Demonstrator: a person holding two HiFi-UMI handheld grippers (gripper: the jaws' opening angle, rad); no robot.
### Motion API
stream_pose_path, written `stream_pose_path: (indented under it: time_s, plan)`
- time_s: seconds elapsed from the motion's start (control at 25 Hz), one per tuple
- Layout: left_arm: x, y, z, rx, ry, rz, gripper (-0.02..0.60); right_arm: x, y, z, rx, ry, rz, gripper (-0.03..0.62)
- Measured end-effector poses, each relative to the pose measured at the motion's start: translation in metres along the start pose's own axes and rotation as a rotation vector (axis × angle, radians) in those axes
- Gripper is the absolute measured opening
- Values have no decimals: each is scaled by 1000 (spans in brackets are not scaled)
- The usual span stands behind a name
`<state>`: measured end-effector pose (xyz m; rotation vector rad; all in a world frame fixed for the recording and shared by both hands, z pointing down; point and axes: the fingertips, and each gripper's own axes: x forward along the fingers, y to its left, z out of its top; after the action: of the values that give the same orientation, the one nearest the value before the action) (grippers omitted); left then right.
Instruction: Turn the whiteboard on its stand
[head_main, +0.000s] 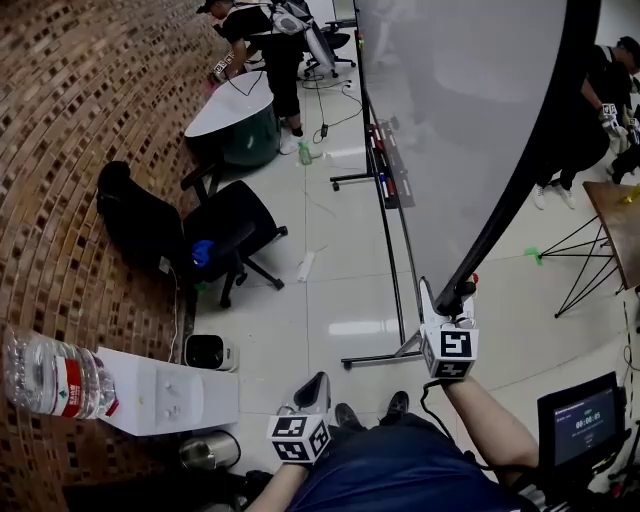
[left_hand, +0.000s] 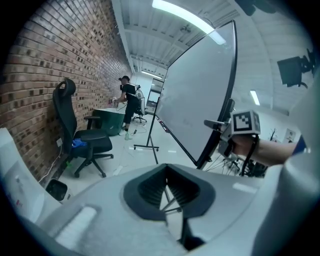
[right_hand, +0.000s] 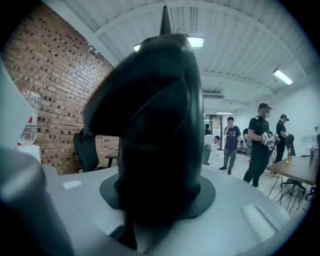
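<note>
The big whiteboard hangs tilted in its black frame on a wheeled stand. My right gripper is at the board's lower corner, shut on the black frame edge. In the right gripper view that rounded black corner fills the space between the jaws of the right gripper. The left gripper view has the whiteboard slanting and the right gripper on its edge. My left gripper stays low by my body, away from the board. The left gripper is shut on nothing.
A brick wall runs along the left, with a black office chair by it. A water bottle lies on a white box, with a kettle below. People stand at the far table and at the right. A wooden table is on the right.
</note>
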<state>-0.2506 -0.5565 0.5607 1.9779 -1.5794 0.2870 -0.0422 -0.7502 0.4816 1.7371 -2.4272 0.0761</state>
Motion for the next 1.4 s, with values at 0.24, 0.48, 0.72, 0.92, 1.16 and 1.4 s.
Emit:
stream_pose_path:
  time_s: [0.24, 0.48, 0.72, 0.92, 1.16, 1.4]
  plan:
    - [0, 11, -2, -40, 7, 0, 6, 11, -15, -4, 3, -25, -9, 144]
    - [6, 4, -1, -62, 3, -28, 6, 18, -31, -1, 49, -17, -36, 110]
    - [-12, 18, -33, -92, 26, -73, 6, -12, -22, -5, 68, -22, -61, 103]
    - [-23, 27, -66, -128, 72, -85, 6, -35, -19, -6, 76, -33, -77, 101]
    - [-45, 37, -71, -127, 60, -35, 6, -55, -8, -16, 74, -20, -78, 100]
    - [-71, 7, -51, -76, -10, 3, 6, -75, 4, -21, 52, -12, -97, 98]
